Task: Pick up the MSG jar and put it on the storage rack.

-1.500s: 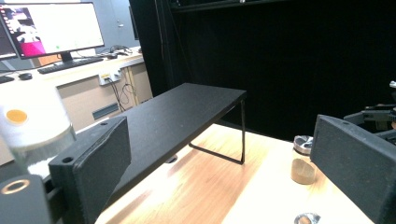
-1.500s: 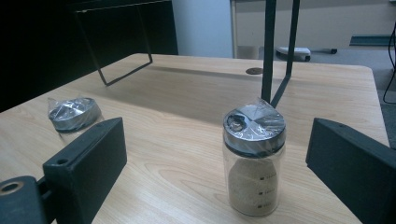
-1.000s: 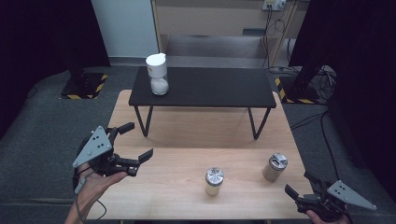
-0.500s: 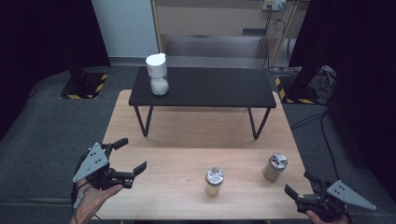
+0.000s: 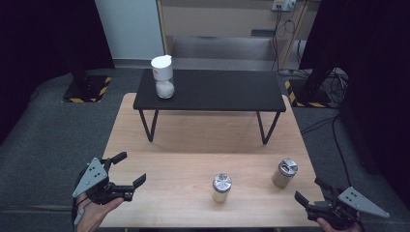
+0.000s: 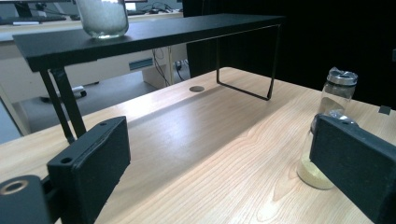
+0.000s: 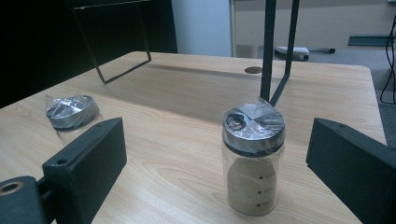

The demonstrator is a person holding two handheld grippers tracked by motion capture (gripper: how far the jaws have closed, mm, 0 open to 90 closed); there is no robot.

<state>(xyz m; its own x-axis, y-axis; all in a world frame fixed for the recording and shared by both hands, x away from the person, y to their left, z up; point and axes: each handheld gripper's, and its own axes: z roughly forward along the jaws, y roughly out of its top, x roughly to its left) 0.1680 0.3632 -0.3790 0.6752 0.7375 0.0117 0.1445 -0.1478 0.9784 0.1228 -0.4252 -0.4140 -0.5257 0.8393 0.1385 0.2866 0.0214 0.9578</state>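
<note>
A light wooden table point(image 5: 193, 145) stands on grey carpet, dark curtains to either side and a pale wall behind. At its near left corner the left gripper point(image 5: 126, 170) hovers with jaws spread wide, holding nothing. Farther back a low black shelf point(image 5: 212, 92) spans the table on thin legs, carrying a white-capped jar point(image 5: 163, 77) at its left end. Bare wood lies open between the shelf legs and the front edge. Near the front stands a jar with a metal lid point(image 5: 221, 187), then a second lidded jar point(image 5: 284, 172) to its right; faint printed marks on it cannot be read. At the near right corner the right gripper point(image 5: 309, 194) gapes open, just short of that second jar.
</note>
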